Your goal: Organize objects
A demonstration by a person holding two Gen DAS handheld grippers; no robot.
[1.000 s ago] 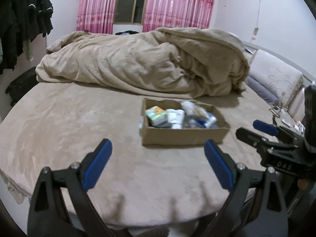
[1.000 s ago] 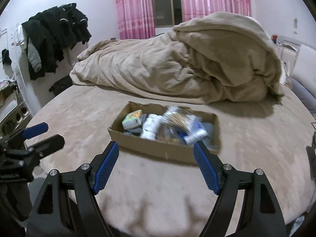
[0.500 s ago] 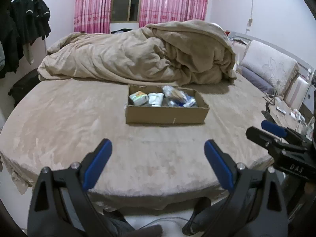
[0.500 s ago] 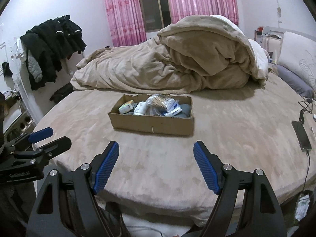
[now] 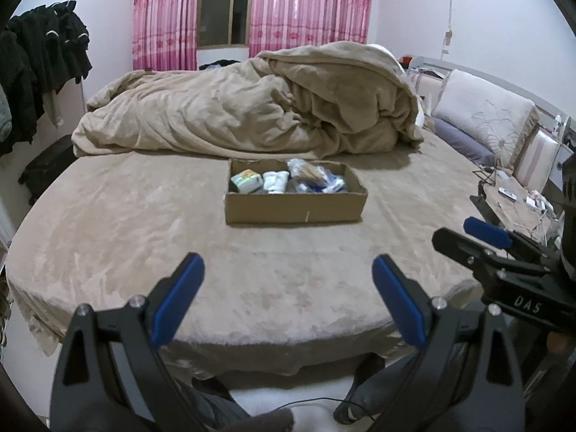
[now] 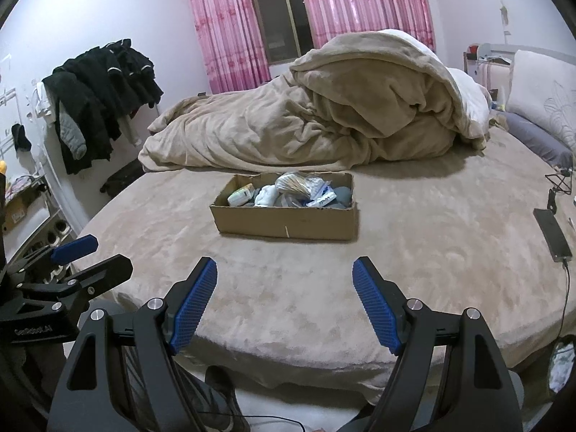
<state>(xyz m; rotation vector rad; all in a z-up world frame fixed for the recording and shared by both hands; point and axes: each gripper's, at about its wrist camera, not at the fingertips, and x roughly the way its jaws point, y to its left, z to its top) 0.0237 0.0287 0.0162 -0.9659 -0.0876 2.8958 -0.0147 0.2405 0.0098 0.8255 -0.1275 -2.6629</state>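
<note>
the left gripper hung above the near edge of the bed with its blue-padded jaws spread wide and nothing between them. the right gripper did the same, jaws wide apart and empty, just beside the left one. straight ahead of both, well apart from the fingertips, a cardboard box sat on the tan bedspread. inside it lay a heap of small objects: a pale green-and-yellow packet at the left end, something white next to it, and crinkled clear bags further right; the rest was too blurred to tell. beyond the box a rumpled beige duvet was piled. far to the right gripper's right, a phone lay on the bedspread.
</note>
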